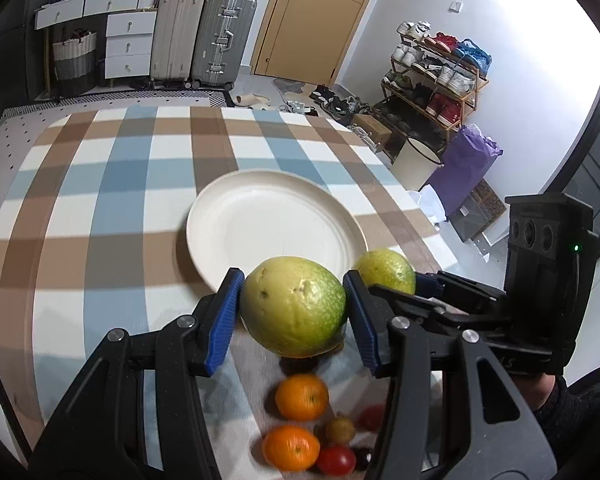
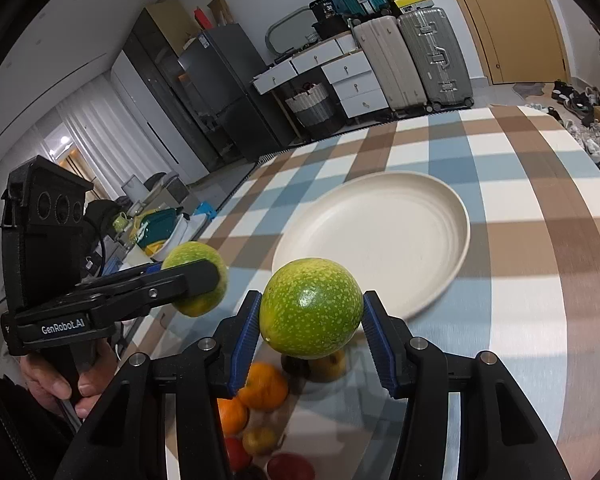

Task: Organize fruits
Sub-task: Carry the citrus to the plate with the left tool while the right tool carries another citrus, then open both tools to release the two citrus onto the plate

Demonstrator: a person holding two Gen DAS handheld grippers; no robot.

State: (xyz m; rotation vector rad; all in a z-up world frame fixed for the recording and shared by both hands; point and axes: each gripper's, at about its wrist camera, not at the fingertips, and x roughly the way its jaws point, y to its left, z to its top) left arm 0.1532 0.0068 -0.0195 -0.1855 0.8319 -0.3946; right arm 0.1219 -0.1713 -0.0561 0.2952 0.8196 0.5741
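Observation:
My left gripper is shut on a yellow-green citrus fruit and holds it above the table, just short of the near rim of an empty cream plate. My right gripper is shut on a second green speckled citrus fruit, also held above the table near the plate. Each gripper shows in the other's view: the right one with its fruit, the left one with its fruit. Below them lie two oranges, small red tomatoes and a small brownish fruit.
The table has a blue, brown and white checked cloth. Behind it stand suitcases, white drawers, a shoe rack, a white bin and a wooden door.

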